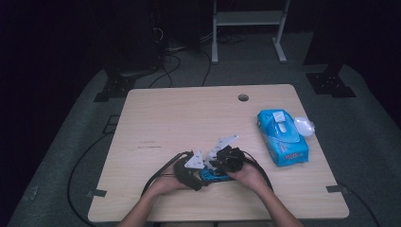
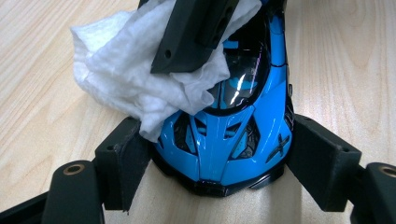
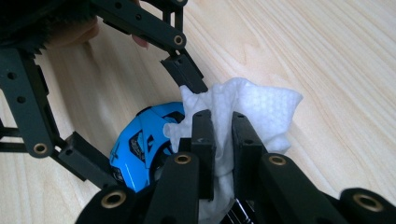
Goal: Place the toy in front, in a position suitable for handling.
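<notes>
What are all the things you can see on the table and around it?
toy car: one, bright blue with black trim, near the front edge of the table, clamped between the left gripper's jaws
wet wipe: one, white, crumpled, lying on the car's roof, pinched in the right gripper
wipes pack: one, blue, right side of the table
plastic lid or wrapper: one, clear whitish, beside the pack near the table's right edge
table: one, light wood, with a round hole near the far edge
metal frame: one, pale grey, on the floor behind the table
cables: several, black, on the grey floor
left gripper: one, black, shut on the car
right gripper: one, black, shut on the wipe
</notes>
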A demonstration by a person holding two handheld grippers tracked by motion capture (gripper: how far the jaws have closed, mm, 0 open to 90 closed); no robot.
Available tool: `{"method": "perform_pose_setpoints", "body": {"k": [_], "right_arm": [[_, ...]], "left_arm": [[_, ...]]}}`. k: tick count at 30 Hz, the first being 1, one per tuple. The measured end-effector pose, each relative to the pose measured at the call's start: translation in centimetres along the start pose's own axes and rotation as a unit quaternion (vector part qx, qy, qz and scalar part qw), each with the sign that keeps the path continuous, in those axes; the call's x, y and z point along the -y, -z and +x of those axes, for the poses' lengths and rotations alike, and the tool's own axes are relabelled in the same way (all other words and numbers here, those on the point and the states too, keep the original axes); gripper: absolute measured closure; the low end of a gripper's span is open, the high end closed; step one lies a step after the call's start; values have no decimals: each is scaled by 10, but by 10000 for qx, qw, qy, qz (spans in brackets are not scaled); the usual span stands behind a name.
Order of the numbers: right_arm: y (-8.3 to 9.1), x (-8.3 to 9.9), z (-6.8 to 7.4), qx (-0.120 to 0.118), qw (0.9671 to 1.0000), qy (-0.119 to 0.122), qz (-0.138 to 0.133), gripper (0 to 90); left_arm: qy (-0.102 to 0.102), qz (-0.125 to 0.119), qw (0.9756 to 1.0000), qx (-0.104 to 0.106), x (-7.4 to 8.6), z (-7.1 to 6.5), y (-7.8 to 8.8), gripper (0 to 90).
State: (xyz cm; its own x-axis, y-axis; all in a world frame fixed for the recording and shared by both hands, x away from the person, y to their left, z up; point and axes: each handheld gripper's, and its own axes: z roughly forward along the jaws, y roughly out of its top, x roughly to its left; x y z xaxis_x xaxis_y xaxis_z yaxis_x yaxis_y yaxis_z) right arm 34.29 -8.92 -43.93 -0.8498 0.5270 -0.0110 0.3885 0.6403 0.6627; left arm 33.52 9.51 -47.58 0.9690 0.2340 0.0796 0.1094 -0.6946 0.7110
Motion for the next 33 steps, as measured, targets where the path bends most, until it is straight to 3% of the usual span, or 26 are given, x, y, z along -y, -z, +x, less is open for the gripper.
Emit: {"method": "perform_pose_setpoints", "body": {"k": [2, 3, 6, 8, 12, 14, 21, 24, 26, 30, 33], "right_arm": [[-2, -1, 3, -132, 9999, 26, -27, 820], [-8, -3, 15, -199, 9996, 184, -23, 820], [-11, -6, 21, -120, 9992, 378, 3, 819], [-10, -6, 18, -155, 9994, 318, 25, 819], [5, 2, 1, 97, 9999, 68, 1, 819], [10, 7, -6, 68, 9999, -76, -41, 819], [8, 12, -7, -228, 9990, -281, -247, 819], [11, 15, -15, -135, 9986, -450, -251, 819], [10, 13, -13, -68, 9988, -418, -229, 819], [-3, 5, -2, -212, 9993, -242, -208, 819], [-2, 5, -5, -231, 9992, -272, -167, 818]], "left_arm": [[23, 10, 10000, 13, 0, 1, 0, 248], [28, 6, 10000, 8, 0, 0, 0, 248], [59, 24, 10000, 26, 1, 0, 1, 250], [26, 32, 10000, 19, 1, 1, 1, 250], [7, 32, 10000, 13, 1, 1, 1, 251], [5, 28, 10000, 14, 1, 1, 1, 251], [20, 6, 10000, 10, 1, 1, 1, 252], [1, 9, 10000, -1, 1, 1, 1, 251], [-12, 23, 10000, -2, 1, 1, 1, 251], [15, 35, 10000, 13, 1, 1, 1, 251], [12, 40, 10000, 13, 1, 1, 1, 252]]}}
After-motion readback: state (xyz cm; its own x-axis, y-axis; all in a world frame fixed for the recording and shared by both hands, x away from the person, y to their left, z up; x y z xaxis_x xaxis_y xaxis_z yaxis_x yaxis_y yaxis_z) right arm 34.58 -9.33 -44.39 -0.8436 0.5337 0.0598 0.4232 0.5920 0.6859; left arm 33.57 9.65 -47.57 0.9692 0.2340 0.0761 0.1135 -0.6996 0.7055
